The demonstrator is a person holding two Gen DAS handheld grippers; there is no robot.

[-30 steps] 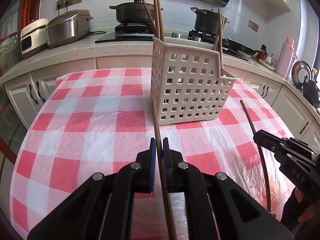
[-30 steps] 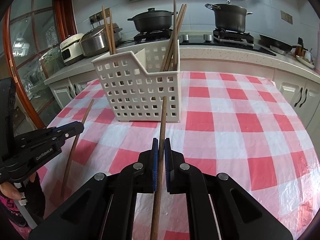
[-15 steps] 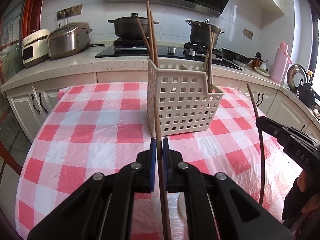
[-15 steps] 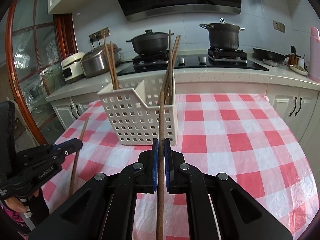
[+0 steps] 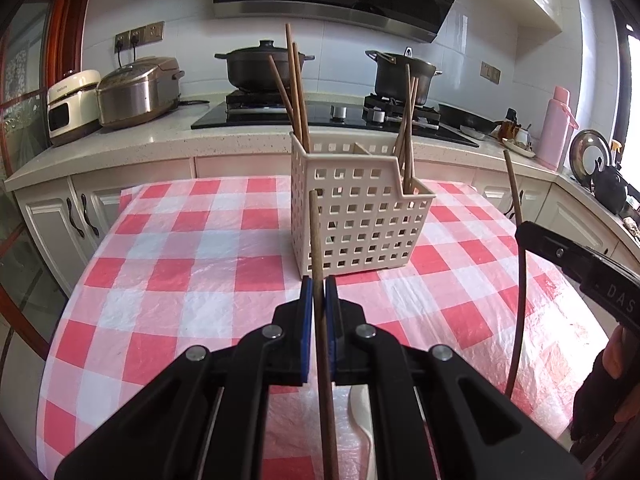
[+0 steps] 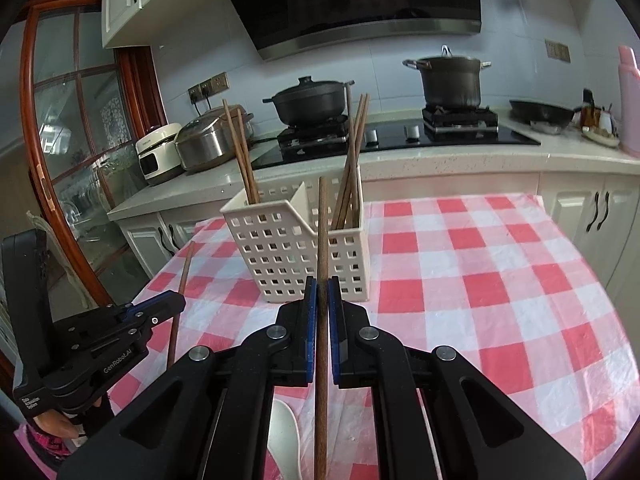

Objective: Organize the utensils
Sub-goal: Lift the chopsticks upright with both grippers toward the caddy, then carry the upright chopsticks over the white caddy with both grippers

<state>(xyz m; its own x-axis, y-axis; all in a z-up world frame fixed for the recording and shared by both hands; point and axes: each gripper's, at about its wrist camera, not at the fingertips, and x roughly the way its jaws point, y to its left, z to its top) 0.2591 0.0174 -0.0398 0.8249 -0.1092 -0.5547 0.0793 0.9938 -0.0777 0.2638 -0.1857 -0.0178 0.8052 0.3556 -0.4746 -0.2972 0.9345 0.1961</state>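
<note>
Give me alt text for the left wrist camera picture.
The left gripper is clamped on an upright wooden chopstick in front of a white slotted basket holding more chopsticks, on a red checked tablecloth. At right, the right gripper holds another chopstick.

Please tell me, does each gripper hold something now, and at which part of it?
Yes. The left gripper clamps one wooden chopstick around mid-shaft; the right gripper clamps another chopstick likewise.

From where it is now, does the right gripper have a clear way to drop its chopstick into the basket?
Probably yes. The right gripper is shut on its chopstick, with the white basket straight ahead and open-topped. Nothing lies between; the left gripper is off to the side. It must clear the rim.
</note>
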